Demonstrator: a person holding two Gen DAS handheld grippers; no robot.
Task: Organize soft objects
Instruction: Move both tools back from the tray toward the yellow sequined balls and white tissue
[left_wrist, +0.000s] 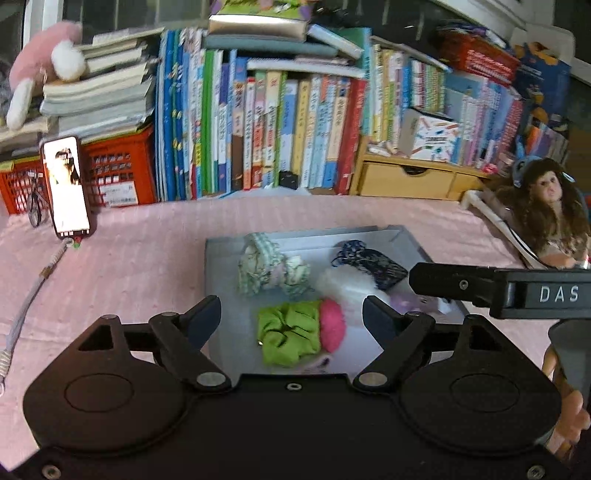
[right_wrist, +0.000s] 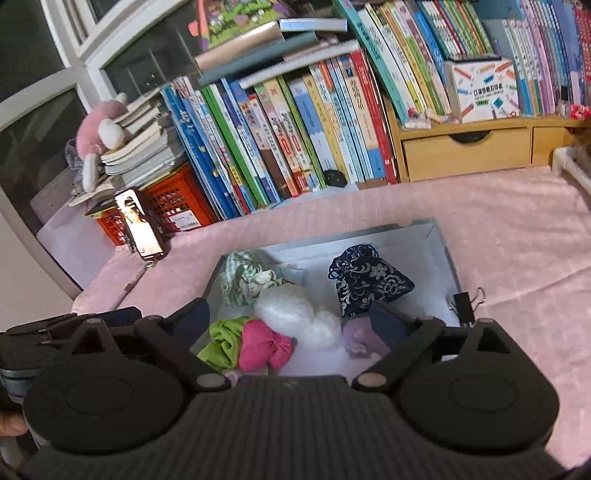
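One shallow grey cardboard box (right_wrist: 439, 240) on the pink-clothed table (right_wrist: 517, 236) holds six soft things: a green-checked fabric bundle (left_wrist: 271, 267) far left, a dark blue floral drawstring pouch (right_wrist: 365, 280) far right, a white fluffy pom-pom (right_wrist: 295, 314) in the middle, and a lime green scrunchie (left_wrist: 290, 332), a pink pouf (left_wrist: 332, 325) and a lilac fabric piece (right_wrist: 364, 338) along the near side. The left claw (left_wrist: 291, 314) and right claw (right_wrist: 291, 319) are both spread, holding nothing.

A pink cloth covers the desk (right_wrist: 498, 236). Straight ahead stands a row of books (left_wrist: 280, 129) (some stacked flat), with dark window panes (right_wrist: 33, 122) up left.
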